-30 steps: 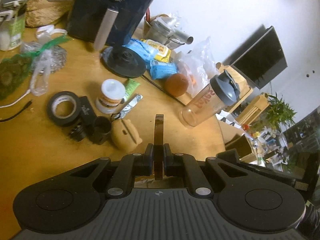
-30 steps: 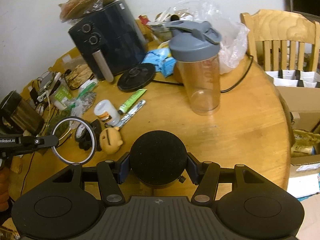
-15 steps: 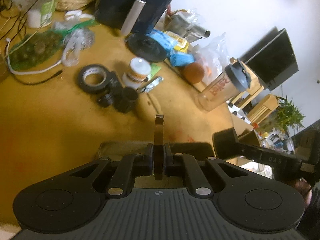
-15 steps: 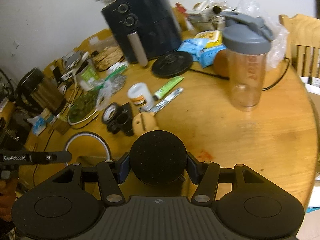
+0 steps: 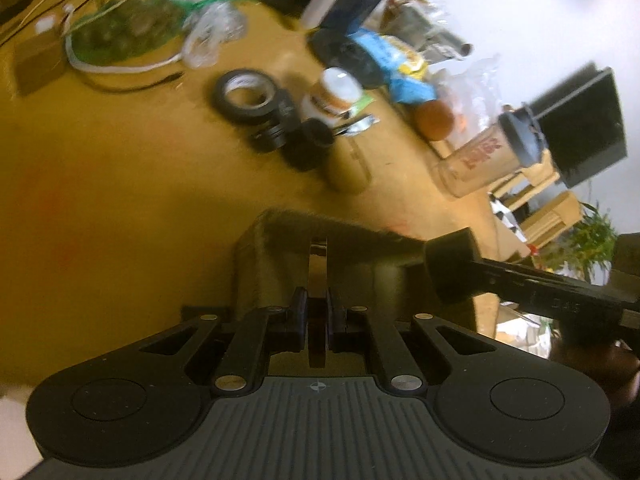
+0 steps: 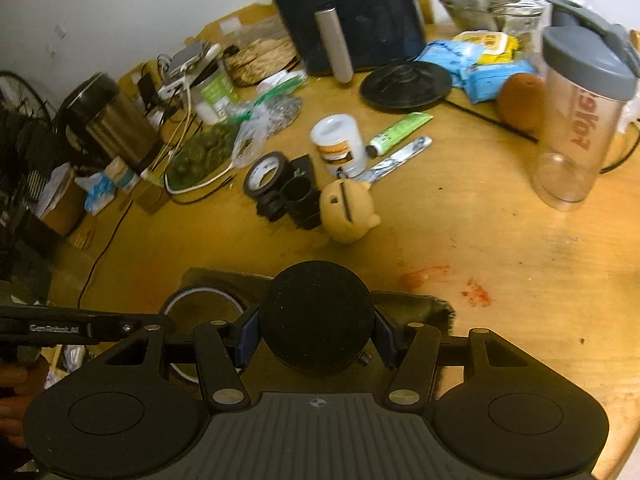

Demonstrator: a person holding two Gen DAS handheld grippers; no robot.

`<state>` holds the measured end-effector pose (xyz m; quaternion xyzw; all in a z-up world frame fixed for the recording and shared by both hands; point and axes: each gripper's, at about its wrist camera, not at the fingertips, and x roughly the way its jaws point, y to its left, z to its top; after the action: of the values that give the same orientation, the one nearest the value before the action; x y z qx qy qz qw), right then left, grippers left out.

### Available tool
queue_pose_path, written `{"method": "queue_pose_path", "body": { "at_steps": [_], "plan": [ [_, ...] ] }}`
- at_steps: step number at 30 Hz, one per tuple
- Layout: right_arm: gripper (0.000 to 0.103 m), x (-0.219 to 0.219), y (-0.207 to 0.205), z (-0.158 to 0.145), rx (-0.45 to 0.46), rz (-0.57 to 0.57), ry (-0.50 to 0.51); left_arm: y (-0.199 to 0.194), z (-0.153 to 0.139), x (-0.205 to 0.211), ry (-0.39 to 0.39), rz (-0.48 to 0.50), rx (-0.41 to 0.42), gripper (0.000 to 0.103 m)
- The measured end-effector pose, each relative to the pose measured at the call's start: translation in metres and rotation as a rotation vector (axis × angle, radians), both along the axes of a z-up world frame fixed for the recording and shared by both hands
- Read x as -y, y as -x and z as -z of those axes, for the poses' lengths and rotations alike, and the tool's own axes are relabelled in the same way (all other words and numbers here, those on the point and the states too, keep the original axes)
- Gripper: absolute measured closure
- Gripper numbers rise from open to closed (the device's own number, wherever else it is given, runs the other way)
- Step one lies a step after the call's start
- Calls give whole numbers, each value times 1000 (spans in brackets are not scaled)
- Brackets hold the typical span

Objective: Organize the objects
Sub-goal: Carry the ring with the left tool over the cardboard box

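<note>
The right claw (image 6: 316, 320) was clamped partway closed on a black round foam-topped thing (image 6: 316, 312), and the left claw (image 5: 318, 312) was pinched fully closed on the edge of a thin ring (image 6: 200, 300). Both were held low over a dark felt-like tray (image 5: 280, 248) at the near edge of the wooden bench (image 6: 500, 260), so the step in hand looked like carrying the pair to that tray. The next move likely called for lowering each piece inside the tray's walls and then letting the claws open.

Farther out stood a yellow bear-shaped coin bank (image 6: 346, 216), a roll of black tape (image 6: 264, 172), a white jar (image 6: 338, 144) and a clear shaker bottle (image 6: 580, 136) with red lettering I could not read. "GenRobot.AI" was printed on the left claw's arm.
</note>
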<state>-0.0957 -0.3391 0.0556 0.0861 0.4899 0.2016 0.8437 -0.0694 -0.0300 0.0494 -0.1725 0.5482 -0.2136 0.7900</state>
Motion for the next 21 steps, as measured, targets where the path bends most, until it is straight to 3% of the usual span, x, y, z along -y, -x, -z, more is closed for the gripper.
{"method": "queue_pose_path", "body": {
  "at_steps": [7,21],
  "plan": [
    [43,-12,-5,2,-12,-36,15,2,13,-11,-9,-33,-59,93],
    [43,-15,-10,6,-29,-45,24,5,11,-7,-44,-14,-43,93]
  ]
}}
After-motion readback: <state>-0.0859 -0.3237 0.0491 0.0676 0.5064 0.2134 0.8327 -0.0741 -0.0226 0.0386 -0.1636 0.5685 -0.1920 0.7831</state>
